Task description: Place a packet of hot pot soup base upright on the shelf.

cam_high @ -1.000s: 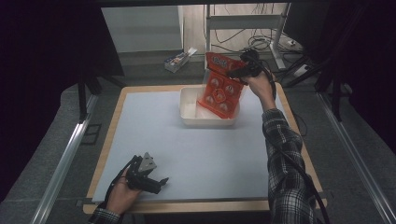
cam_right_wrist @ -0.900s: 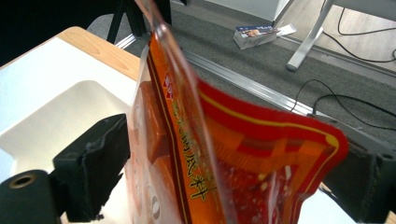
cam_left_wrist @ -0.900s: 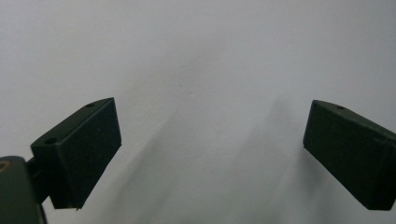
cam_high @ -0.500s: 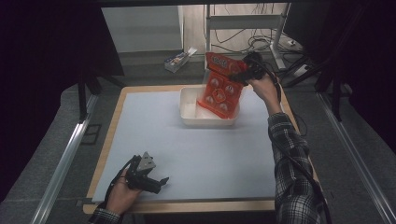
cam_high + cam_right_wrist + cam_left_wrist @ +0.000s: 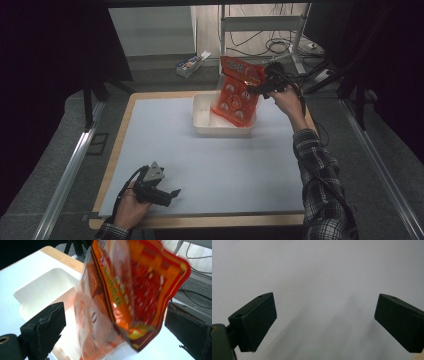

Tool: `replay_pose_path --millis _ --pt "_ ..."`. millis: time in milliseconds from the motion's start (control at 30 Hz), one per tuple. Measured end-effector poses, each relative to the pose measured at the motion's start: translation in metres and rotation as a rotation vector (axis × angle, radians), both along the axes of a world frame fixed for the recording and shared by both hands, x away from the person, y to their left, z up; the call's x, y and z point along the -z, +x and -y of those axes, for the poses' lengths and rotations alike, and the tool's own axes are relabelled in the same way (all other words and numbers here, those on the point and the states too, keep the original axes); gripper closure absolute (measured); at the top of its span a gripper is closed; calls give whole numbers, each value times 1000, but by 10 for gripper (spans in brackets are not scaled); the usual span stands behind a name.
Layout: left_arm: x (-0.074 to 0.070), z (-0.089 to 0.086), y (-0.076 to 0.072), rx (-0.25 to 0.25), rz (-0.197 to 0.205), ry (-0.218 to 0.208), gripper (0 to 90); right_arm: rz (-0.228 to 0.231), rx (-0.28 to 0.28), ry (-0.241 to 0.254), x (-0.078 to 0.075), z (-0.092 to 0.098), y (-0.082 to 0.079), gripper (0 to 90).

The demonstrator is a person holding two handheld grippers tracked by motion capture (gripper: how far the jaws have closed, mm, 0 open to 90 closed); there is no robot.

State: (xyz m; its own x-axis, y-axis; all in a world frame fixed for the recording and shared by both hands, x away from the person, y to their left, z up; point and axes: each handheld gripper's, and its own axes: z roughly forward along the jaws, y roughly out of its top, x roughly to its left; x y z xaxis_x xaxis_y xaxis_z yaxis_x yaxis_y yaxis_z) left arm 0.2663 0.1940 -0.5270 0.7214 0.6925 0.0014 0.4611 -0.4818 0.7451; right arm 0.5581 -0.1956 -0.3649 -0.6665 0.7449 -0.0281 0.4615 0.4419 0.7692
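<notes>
Standing in one shallow white plastic tub (image 5: 202, 120) at the far middle of the bench (image 5: 150, 100) is one orange-red printed foil pouch (image 5: 235, 95), tilted, with its lower end inside the tub and its upper end leaning toward the far right. One pouch, one tub, two grippers and one pale blue-white mat (image 5: 215, 170) make up the working set; one small printed carton (image 5: 189, 63) lies on the floor beyond the far edge.

Right gripper (image 5: 260, 86): held at the pouch's upper right edge; its jaws have just been opening and now stand wide apart. In the right gripper view the pouch (image 5: 130, 295) hangs between the two pads without either pressing on it, and the tub (image 5: 47, 290) lies behind it to the left.

Left gripper (image 5: 167, 194): resting at the near left corner of the mat, jaws wide apart with nothing between them; the left gripper view looks on bare mat (image 5: 317, 272).

Open room: the mat is free across its whole middle, left and near right. The tub sits just inside the mat's far edge; the wooden rim of the bench frames the mat on all sides.
</notes>
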Motion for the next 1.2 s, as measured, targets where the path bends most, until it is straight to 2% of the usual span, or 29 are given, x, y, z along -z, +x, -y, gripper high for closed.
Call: replay_pose_path --millis 167,467,533,600,867,1000,1200 --pt "0 -4 1 14 -2 -54 21 -5 -2 3 5 4 -7 29" --pt "1 -4 2 26 -4 -79 12 5 -16 14 7 8 -26 28" --pt "0 -4 1 25 -8 -97 7 10 -25 16 7 8 -31 28" --pt "-1 -4 0 33 5 -111 2 14 -31 21 8 8 -36 28" --pt "-1 -3 -1 35 17 -105 0 26 -67 28 14 5 -57 28" --pt "-1 -2 -1 32 24 -73 0 34 -86 43 18 4 -67 28" --pt "-1 0 -2 33 37 -47 0 47 -101 43 29 0 -82 32"
